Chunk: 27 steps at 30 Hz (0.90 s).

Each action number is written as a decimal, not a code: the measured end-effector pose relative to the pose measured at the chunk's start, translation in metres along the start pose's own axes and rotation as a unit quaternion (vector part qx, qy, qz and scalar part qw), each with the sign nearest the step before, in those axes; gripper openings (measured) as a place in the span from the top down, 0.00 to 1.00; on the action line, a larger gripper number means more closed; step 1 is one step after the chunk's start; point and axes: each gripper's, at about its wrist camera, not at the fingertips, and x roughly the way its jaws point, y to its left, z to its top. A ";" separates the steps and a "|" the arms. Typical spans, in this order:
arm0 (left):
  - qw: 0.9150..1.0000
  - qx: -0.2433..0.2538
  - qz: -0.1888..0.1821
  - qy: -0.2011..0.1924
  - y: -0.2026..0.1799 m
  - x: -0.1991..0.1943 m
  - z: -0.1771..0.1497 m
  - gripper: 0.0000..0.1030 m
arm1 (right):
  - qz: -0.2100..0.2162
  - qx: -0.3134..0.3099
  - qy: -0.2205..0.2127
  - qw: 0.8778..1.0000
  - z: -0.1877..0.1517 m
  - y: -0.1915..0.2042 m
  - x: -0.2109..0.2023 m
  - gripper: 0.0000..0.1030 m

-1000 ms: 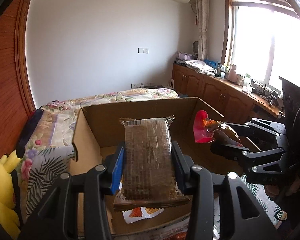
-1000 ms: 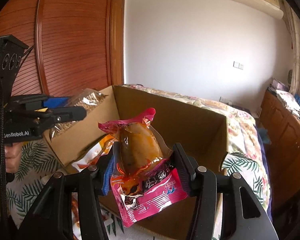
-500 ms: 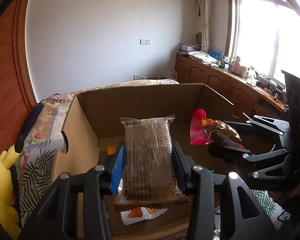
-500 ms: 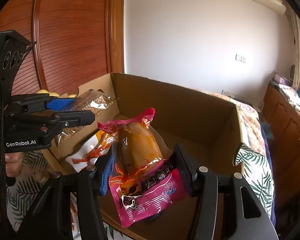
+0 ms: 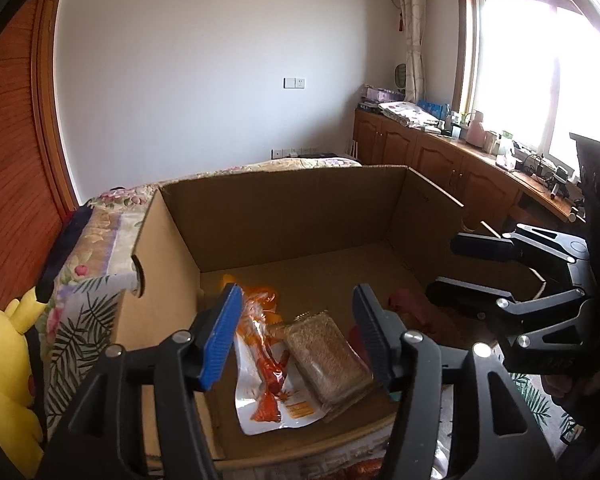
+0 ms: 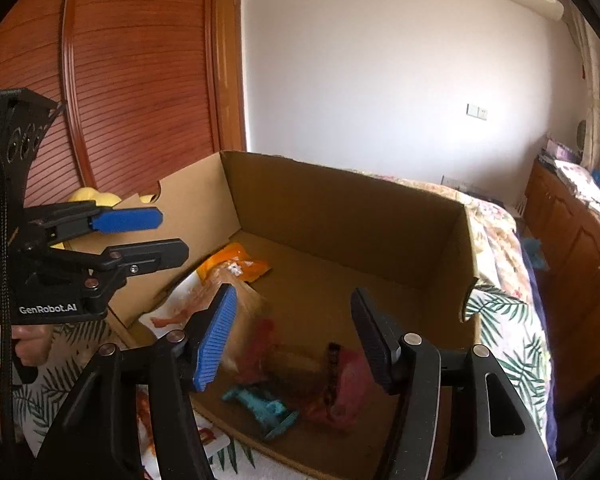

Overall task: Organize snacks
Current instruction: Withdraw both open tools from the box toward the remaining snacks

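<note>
Over the cardboard box (image 5: 300,216), both claws have just opened, holding nothing.

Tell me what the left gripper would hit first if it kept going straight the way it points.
Probably the brown snack pack lying in the box, right between the open left gripper fingers. Depth is hard to judge; the white-and-orange pouch beside it is close too.

The pink snack bag (image 6: 332,376) in the box (image 6: 340,204) is a blur, so its shape is hard to tell. The blue finger (image 5: 220,340) hides part of the white packet (image 5: 268,392). The yellow toy (image 5: 8,360) is cut off at the left edge.
</note>
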 end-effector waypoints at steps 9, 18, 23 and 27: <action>1.000 0.009 -0.003 -0.021 -0.011 -0.043 -0.009 0.40 | -0.001 0.003 -0.019 1.000 -0.009 0.016 -0.047 0.41; 0.999 0.013 -0.014 -0.031 -0.027 -0.092 -0.037 0.38 | -0.007 0.020 -0.028 0.999 -0.037 0.037 -0.094 0.41; 1.000 0.010 -0.020 -0.020 -0.033 -0.106 -0.062 0.38 | -0.016 0.032 -0.019 0.999 -0.058 0.043 -0.104 0.41; 1.000 0.009 -0.023 -0.006 -0.039 -0.110 -0.079 0.38 | -0.020 0.044 -0.012 0.999 -0.076 0.048 -0.110 0.41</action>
